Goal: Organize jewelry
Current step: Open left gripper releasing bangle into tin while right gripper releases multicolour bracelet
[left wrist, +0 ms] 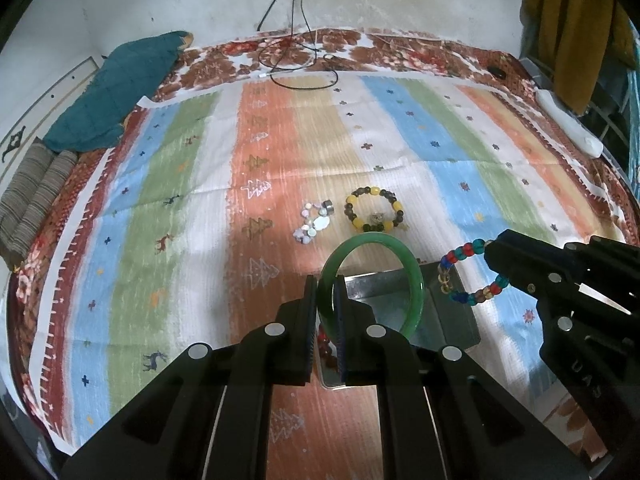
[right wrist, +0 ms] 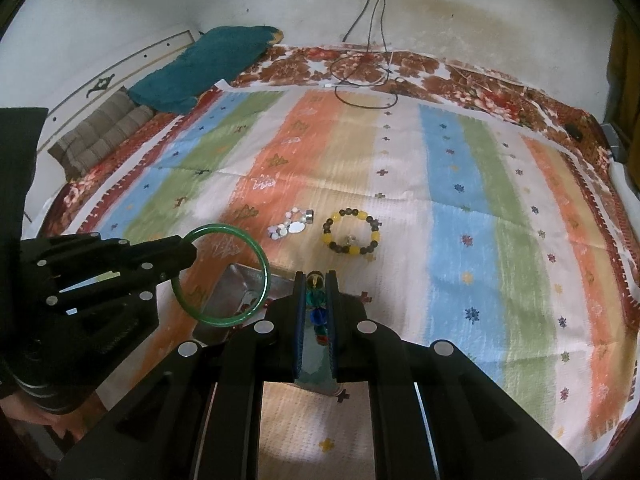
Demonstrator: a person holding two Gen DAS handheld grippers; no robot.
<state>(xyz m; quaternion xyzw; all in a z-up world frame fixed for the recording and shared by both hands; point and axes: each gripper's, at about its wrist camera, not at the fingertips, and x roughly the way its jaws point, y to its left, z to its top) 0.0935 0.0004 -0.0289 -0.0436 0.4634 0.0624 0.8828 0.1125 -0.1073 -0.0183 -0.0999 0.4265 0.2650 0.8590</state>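
My left gripper [left wrist: 327, 286] is shut on a green bangle [left wrist: 412, 276] and holds it above a metal tray [left wrist: 452, 304]. It also shows in the right wrist view [right wrist: 188, 252] with the bangle [right wrist: 262, 268] over the tray [right wrist: 236, 284]. My right gripper [right wrist: 317, 280] is shut on a multicoloured bead bracelet [right wrist: 318, 300], which hangs to the right of the tray in the left wrist view [left wrist: 460, 260], held by the gripper [left wrist: 491, 249]. A yellow-and-dark bead bracelet [left wrist: 376, 209] and a pale shell bracelet [left wrist: 314, 222] lie on the striped cloth [left wrist: 180, 184] beyond.
Black cables [left wrist: 296, 60] lie at the bed's far edge. A teal blanket [left wrist: 120, 88] and striped cushions [left wrist: 32, 200] sit at the far left. A white object [left wrist: 568, 124] lies at the right edge. A wall is behind.
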